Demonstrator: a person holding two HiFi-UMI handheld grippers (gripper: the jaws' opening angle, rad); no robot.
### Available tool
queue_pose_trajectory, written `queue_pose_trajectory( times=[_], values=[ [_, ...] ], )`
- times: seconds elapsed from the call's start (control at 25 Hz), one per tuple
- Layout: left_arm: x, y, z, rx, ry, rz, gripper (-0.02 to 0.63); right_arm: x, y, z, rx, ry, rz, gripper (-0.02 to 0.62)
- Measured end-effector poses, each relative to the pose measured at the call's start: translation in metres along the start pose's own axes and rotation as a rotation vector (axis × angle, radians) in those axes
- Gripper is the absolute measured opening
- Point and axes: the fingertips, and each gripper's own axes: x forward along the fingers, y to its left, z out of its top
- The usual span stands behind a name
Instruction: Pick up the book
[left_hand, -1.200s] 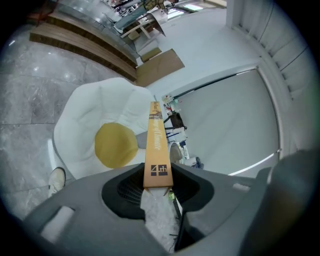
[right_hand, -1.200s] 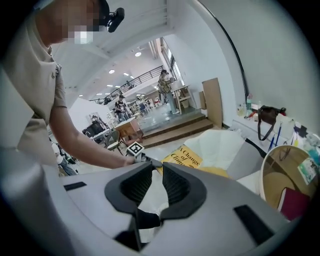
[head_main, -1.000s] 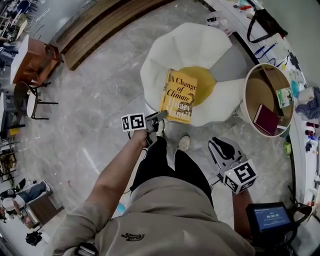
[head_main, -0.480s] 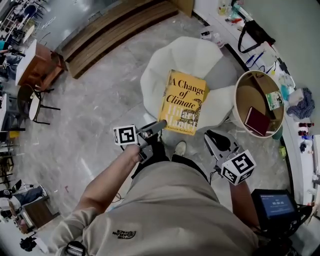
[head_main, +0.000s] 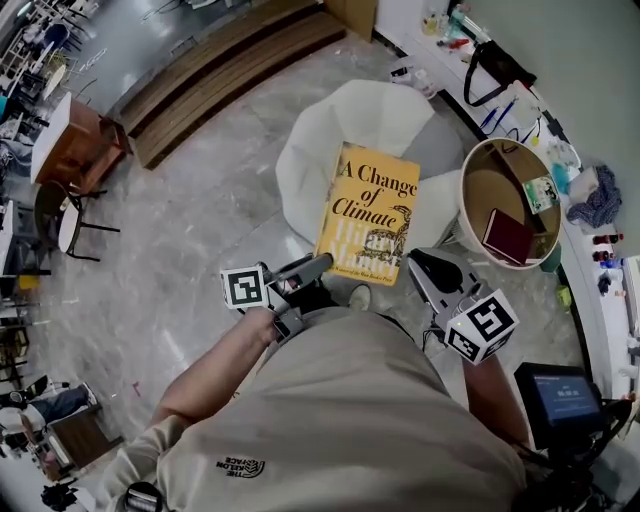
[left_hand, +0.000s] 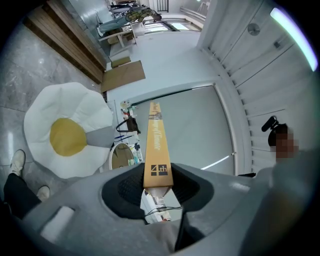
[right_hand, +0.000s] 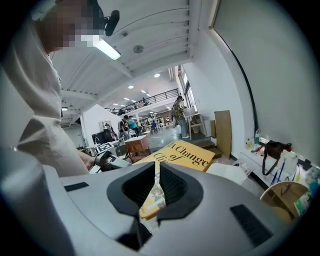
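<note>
**A:** What's underneath it all?

**B:** A grey marbled floor (head_main: 200, 220). On it lies a white cushion (head_main: 370, 110) shaped like a fried egg, with a yellow middle. Just to the cushion's right stands a round tub (head_main: 478, 175) with a dark red book (head_main: 508, 237) lying inside.

**A:** And the one to be picked up?

**B:** The yellow book (head_main: 368, 212) is up in the air above the cushion's near edge, with its cover facing the head camera.

**A:** Who has it?

**B:** The left gripper (head_main: 318, 265) — its jaws are clamped on the lower end of the spine. In the left gripper view the spine runs straight out between them.

**A:** And the other one?

**B:** The right gripper (head_main: 420, 265) sits just beside the book's lower right corner. Its jaws are drawn together to a thin slit and grip nothing — the yellow cover only shows beyond them
</note>
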Motion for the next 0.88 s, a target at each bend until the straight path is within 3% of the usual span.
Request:
queue_pose_trajectory(
  times=[0.88],
  values=[
    [-0.008, -0.005, -0.006, 0.022, 0.039, -0.041, 0.147, 0.006, 0.029, -0.004, -0.053, 0.029, -0.023, 0.014]
  ],
)
